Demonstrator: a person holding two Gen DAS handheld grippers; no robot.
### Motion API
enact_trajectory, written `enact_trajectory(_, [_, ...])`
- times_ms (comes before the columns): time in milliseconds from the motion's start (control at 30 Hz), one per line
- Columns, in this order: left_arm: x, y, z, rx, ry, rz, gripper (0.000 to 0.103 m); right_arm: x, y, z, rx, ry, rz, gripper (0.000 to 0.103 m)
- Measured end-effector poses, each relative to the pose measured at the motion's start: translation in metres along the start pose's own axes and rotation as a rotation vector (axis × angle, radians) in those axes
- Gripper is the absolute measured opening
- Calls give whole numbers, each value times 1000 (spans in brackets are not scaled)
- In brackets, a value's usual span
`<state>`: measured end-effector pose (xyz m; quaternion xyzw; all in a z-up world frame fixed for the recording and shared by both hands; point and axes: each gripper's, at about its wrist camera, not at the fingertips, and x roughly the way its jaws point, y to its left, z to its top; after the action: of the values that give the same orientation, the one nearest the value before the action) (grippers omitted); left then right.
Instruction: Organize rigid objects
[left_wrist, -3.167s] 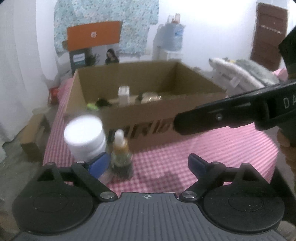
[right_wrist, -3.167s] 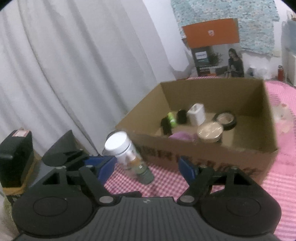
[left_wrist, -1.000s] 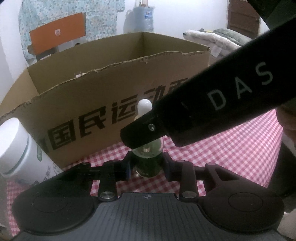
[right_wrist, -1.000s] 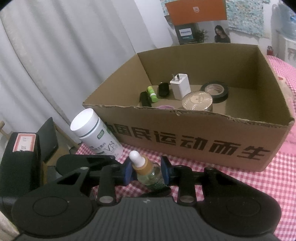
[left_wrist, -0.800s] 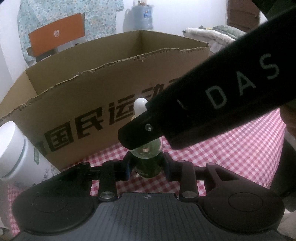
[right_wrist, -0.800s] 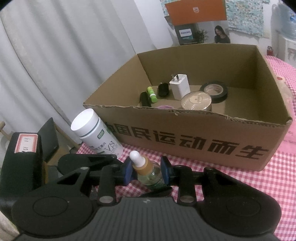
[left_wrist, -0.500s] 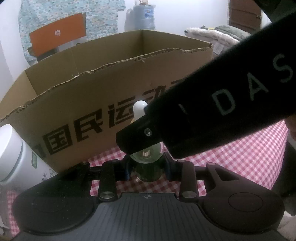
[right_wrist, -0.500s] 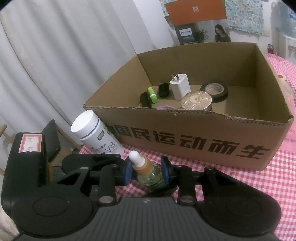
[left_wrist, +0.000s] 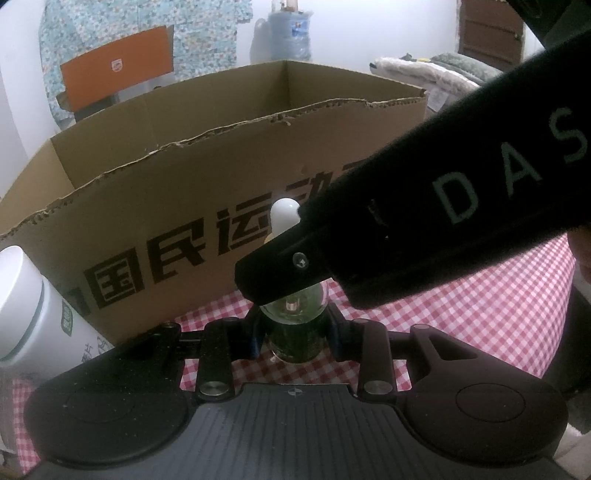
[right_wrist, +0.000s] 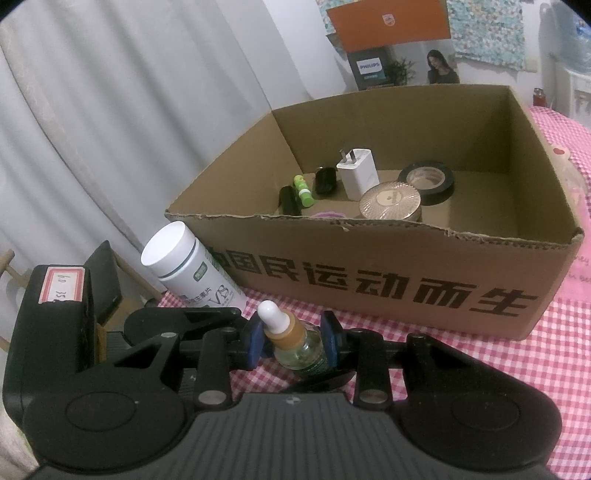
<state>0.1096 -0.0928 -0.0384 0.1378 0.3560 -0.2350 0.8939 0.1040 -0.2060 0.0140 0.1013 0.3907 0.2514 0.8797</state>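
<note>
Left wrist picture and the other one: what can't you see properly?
- Left wrist view: dropper bottle neck, behind the right hand-held gripper.
- Left wrist view: cardboard box inside, behind its front wall.
- Left wrist view: white jar, cut by the edge.
- Right wrist view: pink thing, mostly behind the box wall.

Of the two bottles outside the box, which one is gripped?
The small dropper bottle, with white bulb and amber collar: both the right gripper and left gripper have fingers against it. The taller white-capped bottle stands ungripped by the cardboard box.
</note>
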Motion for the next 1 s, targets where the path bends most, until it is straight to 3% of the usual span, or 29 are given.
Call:
enact_trajectory(633, [-8, -9, -10, 25, -30, 10, 31, -1, 3, -1, 4, 4, -15, 33])
enact_trajectory(1000, [-46, -16, -6, 30, -91, 10, 31, -27, 22, 3, -42, -57, -36, 30])
